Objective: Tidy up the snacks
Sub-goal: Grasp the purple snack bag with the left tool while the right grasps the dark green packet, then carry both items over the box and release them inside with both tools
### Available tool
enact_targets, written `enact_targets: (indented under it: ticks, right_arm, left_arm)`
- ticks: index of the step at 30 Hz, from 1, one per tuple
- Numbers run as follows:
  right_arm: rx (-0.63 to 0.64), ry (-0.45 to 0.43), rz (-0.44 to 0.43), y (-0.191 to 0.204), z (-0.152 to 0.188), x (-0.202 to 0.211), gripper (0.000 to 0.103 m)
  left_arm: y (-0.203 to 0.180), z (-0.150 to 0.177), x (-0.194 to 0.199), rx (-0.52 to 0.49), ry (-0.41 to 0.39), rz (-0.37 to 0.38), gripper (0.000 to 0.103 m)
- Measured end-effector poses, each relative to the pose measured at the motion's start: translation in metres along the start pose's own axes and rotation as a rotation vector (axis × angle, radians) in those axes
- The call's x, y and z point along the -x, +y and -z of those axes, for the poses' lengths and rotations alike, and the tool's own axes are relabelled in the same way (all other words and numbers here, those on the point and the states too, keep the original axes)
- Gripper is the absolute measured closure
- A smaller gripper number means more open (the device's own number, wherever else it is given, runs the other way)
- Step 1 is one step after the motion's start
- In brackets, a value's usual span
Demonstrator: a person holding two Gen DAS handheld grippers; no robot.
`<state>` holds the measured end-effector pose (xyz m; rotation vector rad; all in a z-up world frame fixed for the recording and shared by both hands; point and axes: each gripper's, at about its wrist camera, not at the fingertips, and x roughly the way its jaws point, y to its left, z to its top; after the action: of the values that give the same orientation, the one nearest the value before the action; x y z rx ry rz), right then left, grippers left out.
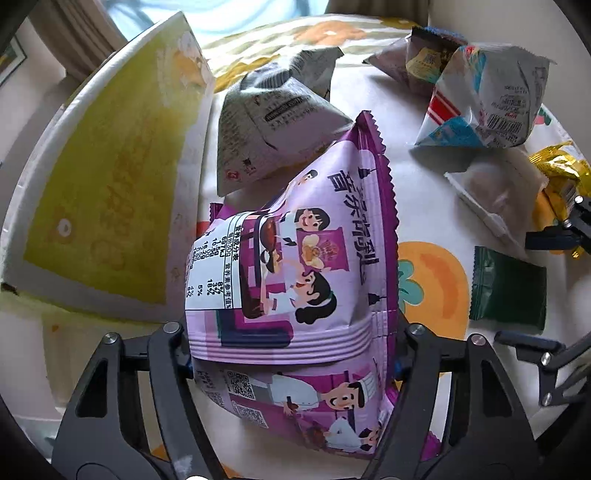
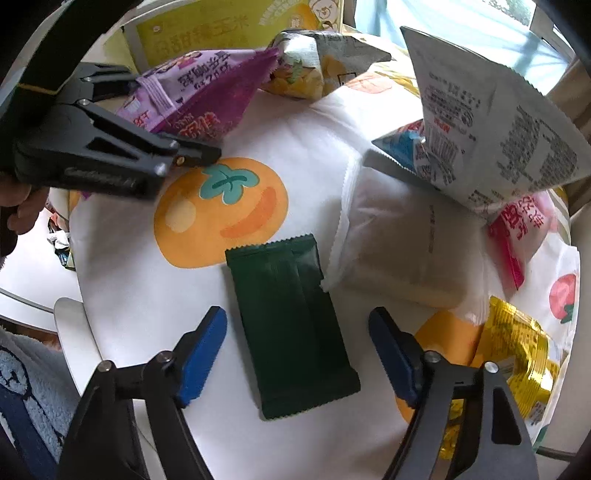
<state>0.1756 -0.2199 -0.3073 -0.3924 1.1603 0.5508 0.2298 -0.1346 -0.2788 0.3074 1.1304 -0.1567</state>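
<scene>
Purple crinkle-edged foil snack bag (image 1: 295, 258), on the fruit-print worktop (image 2: 295, 129), sits clamped in the left tongs (image 1: 291, 350), while the right tongs (image 2: 297, 354) straddle, untouching, the dark green flat sachet (image 2: 291, 332); next, probably closing and lifting.

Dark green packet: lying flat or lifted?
Flat. The dark green packet lies on the tablecloth, between the right hand-held gripper's open fingers, untouched.

A round table is wearing a white cloth printed with orange persimmons (image 2: 221, 214), a red fruit showing near its right edge (image 2: 563, 295). Daylight is coming through a pale blue window beyond the far edge (image 2: 461, 33). Beige curtain folds are hanging at the far left corner (image 1: 79, 40). A pale floor is showing past the left edge (image 2: 33, 273).
</scene>
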Motion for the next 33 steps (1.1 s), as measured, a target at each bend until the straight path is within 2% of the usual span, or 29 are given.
enact_targets:
  ticks: [7,13,18,21,26,33]
  right_arm:
    - [0.026,-0.011,-0.003,0.013,0.002,0.006,0.058]
    - [0.042,-0.025,0.006,0.024,0.005,0.013,0.059]
    - [0.004,-0.026,-0.033,0.031,0.000,0.019,0.059]
    - [-0.048,-0.040,-0.067,0.028,-0.006,0.032,0.059]
    - [-0.093,-0.086,-0.076,0.023,-0.020,0.064,0.059]
    - [-0.104,-0.164,-0.055,0.030,-0.063,0.113,0.059]
  left_arm:
    - [-0.011,0.009,0.006,-0.018,-0.006,0.014,0.040]
    - [-0.007,0.006,0.010,-0.018,-0.029,0.013,0.040]
    - [-0.005,0.009,0.027,-0.007,-0.065,0.013,0.040]
    - [-0.003,0.007,0.047,0.000,-0.099,0.008,0.040]
    - [0.009,-0.001,0.091,0.039,-0.168,0.001,0.040]
    - [0.057,-0.018,0.146,0.120,-0.270,-0.036,0.040]
